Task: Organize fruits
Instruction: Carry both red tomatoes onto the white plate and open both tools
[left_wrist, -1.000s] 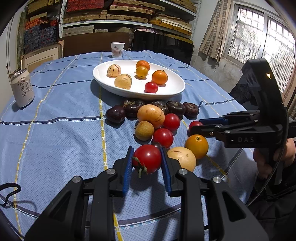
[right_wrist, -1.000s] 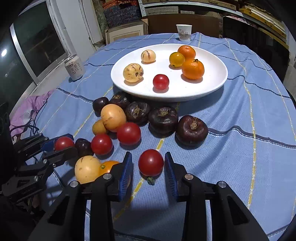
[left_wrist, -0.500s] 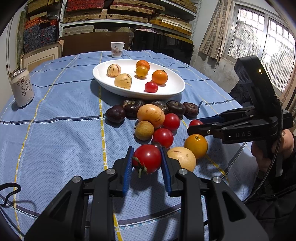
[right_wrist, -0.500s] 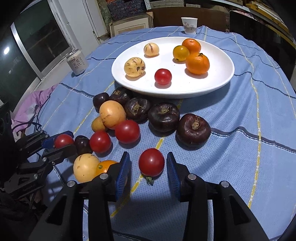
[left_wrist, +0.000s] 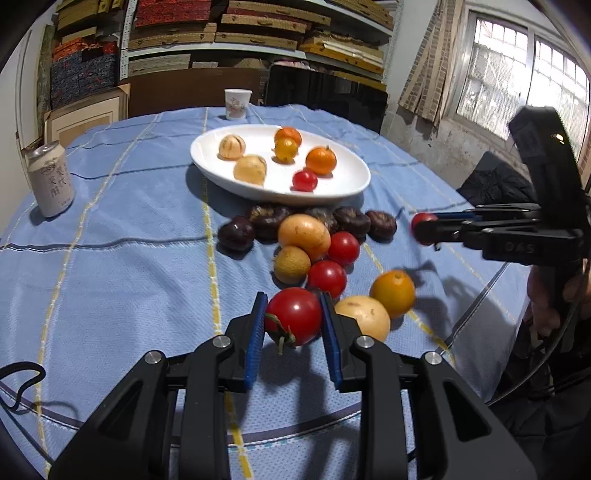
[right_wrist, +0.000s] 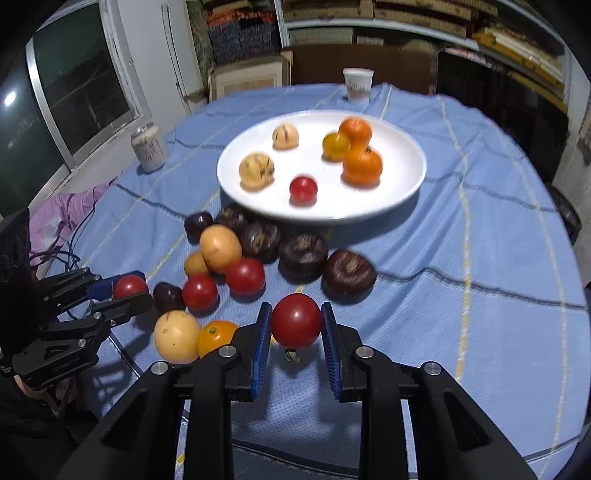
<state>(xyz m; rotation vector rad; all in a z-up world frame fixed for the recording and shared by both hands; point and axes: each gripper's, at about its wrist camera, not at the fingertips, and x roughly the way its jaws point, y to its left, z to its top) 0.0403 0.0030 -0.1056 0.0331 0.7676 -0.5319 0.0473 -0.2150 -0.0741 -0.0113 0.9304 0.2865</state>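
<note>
My left gripper (left_wrist: 293, 321) is shut on a red tomato (left_wrist: 293, 317) low over the blue cloth, beside a yellow fruit (left_wrist: 364, 317) and an orange one (left_wrist: 393, 291). My right gripper (right_wrist: 295, 325) is closing tight on a second red tomato (right_wrist: 295, 319), pads pressing on both sides, and holds it clear of the cloth. The left wrist view shows that tomato (left_wrist: 423, 229) in the air at the right. A white plate (right_wrist: 399, 147) farther back holds several fruits, a small tomato (right_wrist: 303, 188) among them. Loose fruits lie between plate and grippers: dark purple ones (right_wrist: 349, 273), red tomatoes (right_wrist: 245, 275), yellow ones.
A drinks can (left_wrist: 50, 181) stands at the table's left edge and a paper cup (left_wrist: 236, 103) at its far edge. Shelves and boxes fill the back wall. A person's hand (left_wrist: 546, 306) grips the right tool. Cables hang off the left side (right_wrist: 62, 254).
The right gripper's jaws closed on the tomato that lay between them and lifted it off the cloth. The left gripper kept still with its tomato.
</note>
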